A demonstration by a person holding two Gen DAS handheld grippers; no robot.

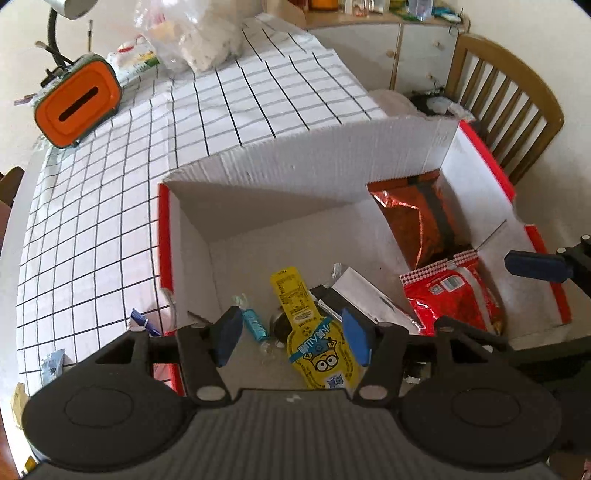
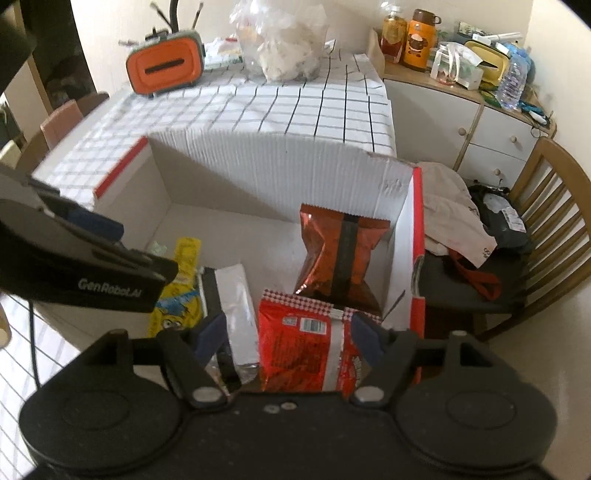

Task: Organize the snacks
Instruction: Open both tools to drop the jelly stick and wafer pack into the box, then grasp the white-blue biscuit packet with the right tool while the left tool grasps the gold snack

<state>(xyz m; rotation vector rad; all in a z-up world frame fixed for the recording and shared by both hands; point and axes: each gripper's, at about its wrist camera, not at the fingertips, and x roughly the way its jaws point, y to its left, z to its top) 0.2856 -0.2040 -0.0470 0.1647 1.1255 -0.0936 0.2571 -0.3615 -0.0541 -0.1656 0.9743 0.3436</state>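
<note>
My left tool (image 1: 293, 338) hangs over the near left part of the box (image 1: 295, 155), its blue pads spread with nothing pinched; the yellow pouch (image 1: 317, 343) lies flat on the box floor right under the gap, and the pads do not press on it. Just left of the pouch lies a small teal candy (image 1: 255, 326), and to its right a silver packet (image 1: 369, 299). My right tool (image 2: 288, 339) stands over the near right part of the box, its pads also spread apart; the red bag (image 2: 299, 347) sits between them, though I cannot be sure from this angle whether either pad touches it (it looks free). Behind the red bag a copper foil bag (image 2: 340, 254) stands upright near the right wall. The box rests on the counter (image 1: 110, 206), which wears a white grid cloth. At the far end stand an orange holder (image 1: 79, 101) and a clear plastic bag (image 1: 195, 33). Two small wrapped sweets (image 1: 142, 323) lie on the cloth outside the box's left wall. A wooden chair (image 2: 546, 229) stands to the right.
</note>
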